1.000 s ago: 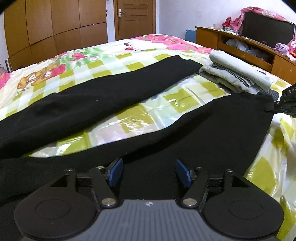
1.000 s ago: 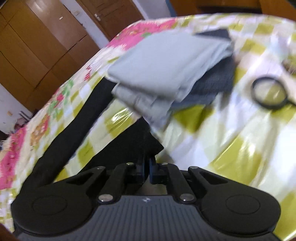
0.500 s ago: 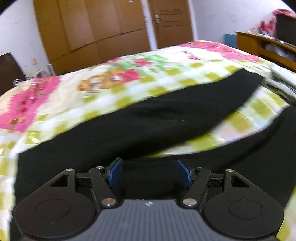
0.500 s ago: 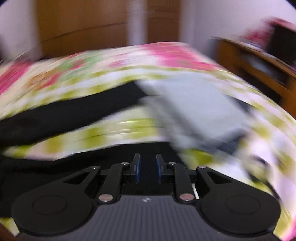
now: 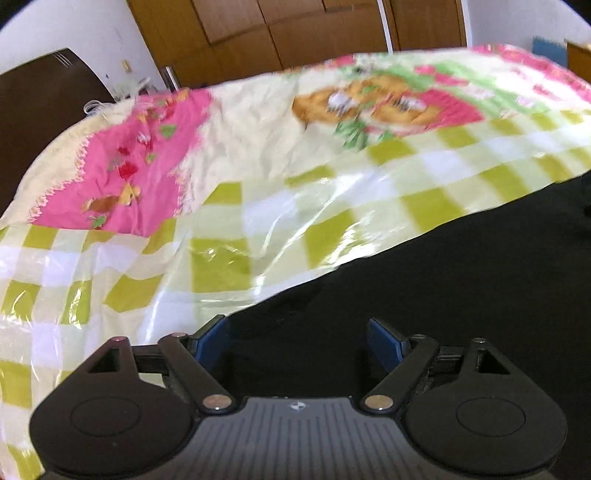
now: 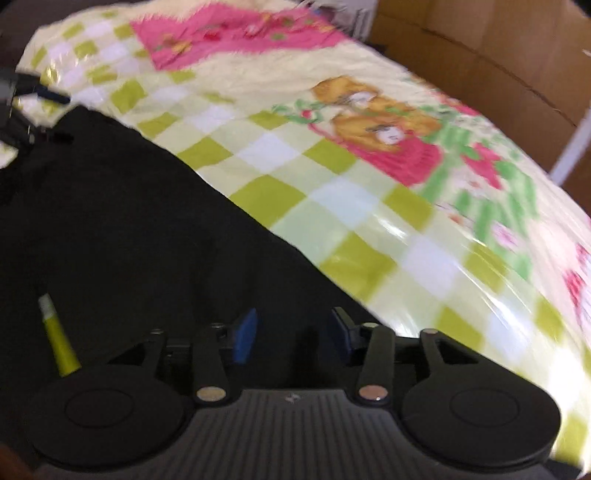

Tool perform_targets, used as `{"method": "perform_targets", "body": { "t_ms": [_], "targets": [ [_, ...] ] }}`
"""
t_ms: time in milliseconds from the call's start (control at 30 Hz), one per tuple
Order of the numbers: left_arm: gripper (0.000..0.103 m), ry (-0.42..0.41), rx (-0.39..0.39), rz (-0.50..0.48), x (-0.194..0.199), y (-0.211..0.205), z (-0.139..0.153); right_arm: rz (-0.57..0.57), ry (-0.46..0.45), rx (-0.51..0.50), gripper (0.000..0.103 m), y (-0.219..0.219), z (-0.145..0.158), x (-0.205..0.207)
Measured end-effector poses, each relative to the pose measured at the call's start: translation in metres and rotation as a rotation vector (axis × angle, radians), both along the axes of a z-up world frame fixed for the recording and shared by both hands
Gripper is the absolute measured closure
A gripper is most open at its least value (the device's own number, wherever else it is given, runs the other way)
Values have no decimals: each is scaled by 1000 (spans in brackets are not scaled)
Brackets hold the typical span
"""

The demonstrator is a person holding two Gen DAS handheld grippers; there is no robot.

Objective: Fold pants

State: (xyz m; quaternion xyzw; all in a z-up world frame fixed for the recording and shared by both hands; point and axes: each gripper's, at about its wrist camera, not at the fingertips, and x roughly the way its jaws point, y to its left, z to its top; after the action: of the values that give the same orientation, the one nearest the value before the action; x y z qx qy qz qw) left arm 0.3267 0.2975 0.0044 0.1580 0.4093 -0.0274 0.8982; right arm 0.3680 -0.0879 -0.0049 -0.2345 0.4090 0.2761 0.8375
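The black pants point(image 5: 461, 295) lie spread on the checked bedspread point(image 5: 258, 221) and fill the lower right of the left wrist view. My left gripper point(image 5: 298, 339) hovers over their edge, its jaws wide and still opening, with black cloth below them but nothing pinched. In the right wrist view the pants point(image 6: 129, 221) cover the left and bottom. My right gripper point(image 6: 293, 334) is over them, its jaws parted and opening, its blue pads clear of the cloth. A blue-tipped finger point(image 6: 55, 96) of the left gripper shows at the far left edge.
A thin yellow-green strip point(image 6: 59, 339) shows amid the black cloth. Brown wooden wardrobe doors point(image 5: 295, 29) stand behind the bed, and a dark panel point(image 5: 44, 96) stands at its left end. The bedspread point(image 6: 369, 184) stretches to the right.
Both views have swung along the pants, and the grey folded stack has left the frame. The right gripper, shut on the pants' edge before, has let go and opened. The left jaws stand wider.
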Motion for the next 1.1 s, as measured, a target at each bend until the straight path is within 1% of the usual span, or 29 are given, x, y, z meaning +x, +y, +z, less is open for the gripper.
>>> {"method": "perform_targets", "body": {
  "t_ms": [33, 100, 133, 200, 233, 300, 333, 367, 400, 433, 467, 500, 533, 600, 633, 800, 867, 967, 1000, 1100],
  "targets": [
    [10, 8, 11, 0, 5, 6, -3, 10, 16, -18, 56, 7, -8, 12],
    [10, 14, 45, 14, 14, 16, -7, 28, 46, -50, 49, 16, -20, 23],
    [9, 24, 51, 16, 19, 21, -9, 36, 36, -66, 48, 19, -23, 26],
    [8, 98, 26, 20, 30, 27, -18, 56, 39, -81, 47, 20, -22, 29],
    [8, 132, 33, 18, 34, 27, -26, 56, 55, -83, 47, 20, -22, 32],
    [8, 152, 62, 10, 38, 22, -37, 40, 85, -77, 48, 19, -24, 37],
    [10, 151, 67, 16, 39, 20, -40, 26, 92, -73, 49, 19, -24, 38],
    [21, 144, 55, 23, 38, 19, -39, 15, 94, -68, 55, 20, -25, 37],
    [37, 140, 43, 24, 36, 19, -38, 11, 96, -62, 64, 21, -26, 35],
    [43, 138, 39, 18, 33, 18, -36, 9, 88, -64, 69, 23, -27, 31],
    [63, 132, 69, 14, 30, 15, -35, 11, 81, -69, 87, 26, -27, 27],
    [88, 124, 125, 18, 26, 12, -35, 8, 82, -69, 102, 27, -26, 25],
    [88, 118, 160, 23, 24, 11, -34, 3, 88, -67, 101, 30, -24, 22],
    [88, 104, 152, 24, 16, 13, -28, 7, 53, -82, 101, 33, -19, 15],
    [88, 91, 147, 20, 13, 12, -25, 4, 40, -73, 101, 33, -12, 11],
    [88, 23, 73, 10, -22, 17, 3, 10, -14, 4, 102, 22, 32, -16],
    [88, -14, 49, -3, -45, 17, 19, 26, -28, 19, 102, 17, 49, -30],
    [88, -68, 6, -17, -85, 17, 40, 38, -43, 63, 102, 13, 74, -61],
    [88, -85, -3, -12, -99, 18, 46, 46, -43, 87, 102, 11, 83, -79],
    [88, -131, -63, 7, -152, 27, 60, 68, -48, 138, 103, 5, 104, -136]
  ]
}}
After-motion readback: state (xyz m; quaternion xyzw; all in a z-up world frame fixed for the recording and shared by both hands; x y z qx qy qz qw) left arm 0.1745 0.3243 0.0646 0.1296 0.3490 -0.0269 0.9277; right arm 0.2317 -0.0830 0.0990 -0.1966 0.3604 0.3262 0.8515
